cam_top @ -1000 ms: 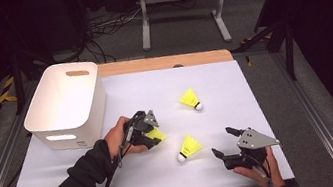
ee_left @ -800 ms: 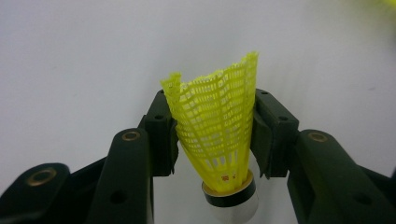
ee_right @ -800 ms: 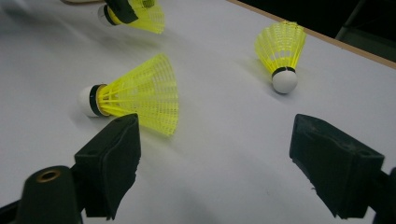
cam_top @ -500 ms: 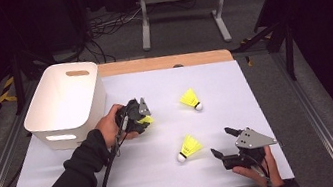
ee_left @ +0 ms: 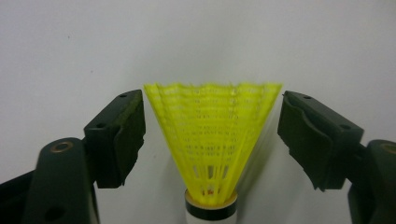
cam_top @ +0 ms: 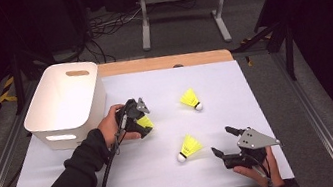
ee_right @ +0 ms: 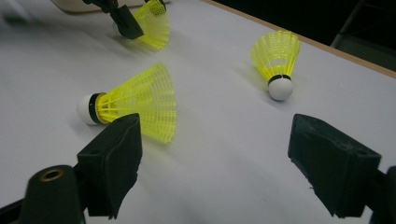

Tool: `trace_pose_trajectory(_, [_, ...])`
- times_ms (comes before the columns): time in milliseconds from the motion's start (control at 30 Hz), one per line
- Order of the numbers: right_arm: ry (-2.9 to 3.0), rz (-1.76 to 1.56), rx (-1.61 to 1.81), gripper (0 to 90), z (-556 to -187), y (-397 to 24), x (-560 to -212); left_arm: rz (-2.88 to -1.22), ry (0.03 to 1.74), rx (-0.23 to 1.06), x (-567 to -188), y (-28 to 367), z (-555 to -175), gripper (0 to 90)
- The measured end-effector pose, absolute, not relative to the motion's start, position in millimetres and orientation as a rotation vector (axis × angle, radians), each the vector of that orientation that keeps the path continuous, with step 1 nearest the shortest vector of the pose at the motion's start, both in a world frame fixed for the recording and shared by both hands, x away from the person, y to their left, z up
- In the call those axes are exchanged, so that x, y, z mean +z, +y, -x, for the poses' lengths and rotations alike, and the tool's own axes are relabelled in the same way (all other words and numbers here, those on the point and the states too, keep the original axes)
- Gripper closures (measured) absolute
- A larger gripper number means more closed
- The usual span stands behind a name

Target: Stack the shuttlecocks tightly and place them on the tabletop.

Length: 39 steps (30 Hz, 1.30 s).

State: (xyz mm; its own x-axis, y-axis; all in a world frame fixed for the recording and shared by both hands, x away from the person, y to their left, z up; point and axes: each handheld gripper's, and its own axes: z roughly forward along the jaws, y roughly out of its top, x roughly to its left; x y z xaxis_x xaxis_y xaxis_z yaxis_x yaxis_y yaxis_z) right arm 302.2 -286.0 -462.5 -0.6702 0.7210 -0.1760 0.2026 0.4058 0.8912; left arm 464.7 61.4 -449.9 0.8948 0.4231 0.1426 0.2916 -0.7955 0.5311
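Three yellow shuttlecocks are on the white table sheet (cam_top: 255,89). One shuttlecock (ee_left: 210,140) stands between the jaws of my left gripper (ee_left: 212,100), cork toward the camera. Those jaws have just been opening: the right pad stands off the skirt and the left pad is at its rim. From above, this gripper (cam_top: 139,120) is just right of the white basket (cam_top: 68,124). My right gripper (cam_top: 222,140) is open near the front right. A second shuttlecock (ee_right: 140,105) lies on its side just ahead of its left jaw. The third shuttlecock (ee_right: 276,58) lies farther off.
The white basket has a handle slot and sits at the table's left. A wooden strip (cam_top: 164,62) borders the table's far edge. Metal stand legs (cam_top: 180,0) and cables lie on the floor beyond. Bare sheet lies between the shuttlecocks and along the right side.
My left hand has carried its shuttlecock a little back and left, toward the basket. The right hand and the two loose shuttlecocks have stayed where they were.
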Motion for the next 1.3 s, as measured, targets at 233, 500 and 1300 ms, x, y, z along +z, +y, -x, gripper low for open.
trace_pose_trajectory(233, [2.118, -0.786, 1.242, 18.7, -301.3, -286.5, -461.0, -2.478, 0.632, 0.217, -440.4, 55.6, -468.6, 27.6])
trace_pose_trajectory(500, [2.124, -0.792, 1.233, 19.0, -301.3, -286.6, -461.0, -2.538, 0.679, 0.236, -433.8, 51.5, -466.4, 59.3])
trace_pose_trajectory(1300, [2.141, -0.777, 1.215, 19.5, -301.8, -283.7, -463.2, -2.623, 0.491, 0.553, -424.2, 58.9, -480.7, 88.2])
